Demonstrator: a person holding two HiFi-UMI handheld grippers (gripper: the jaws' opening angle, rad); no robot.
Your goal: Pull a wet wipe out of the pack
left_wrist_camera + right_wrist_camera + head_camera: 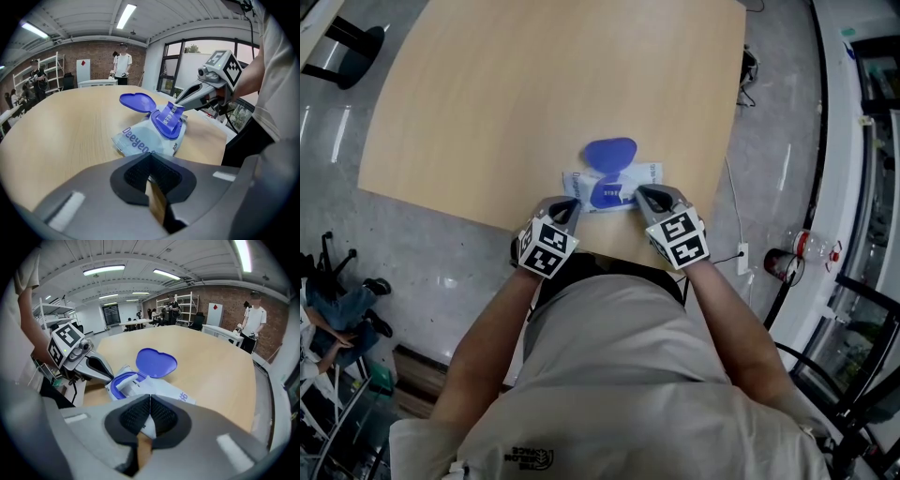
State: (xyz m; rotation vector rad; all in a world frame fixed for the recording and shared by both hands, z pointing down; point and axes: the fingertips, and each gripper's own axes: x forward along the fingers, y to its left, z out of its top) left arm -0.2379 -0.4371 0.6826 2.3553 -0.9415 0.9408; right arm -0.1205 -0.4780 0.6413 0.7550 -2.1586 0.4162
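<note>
The right tool (150, 399) is pinching shut on the end of the wet wipe pack (174, 393) closest to it. I think it is doing that so the pack is not sliding when a wipe comes out. The left tool (150, 157) is holding its jaws together too, with nothing showing between them. Its tips are sitting right at the other end of the pack. Just past both tools the blue lid (156, 363) is standing open, and a bit of white wipe (124, 382) is poking up from the hole. The pack is lying on a pale wooden tabletop (534, 84), close to the edge where the person is standing. All around is a big room with a shiny grey floor (441, 272), a brick wall (229, 296), long lights overhead and people standing far behind.
</note>
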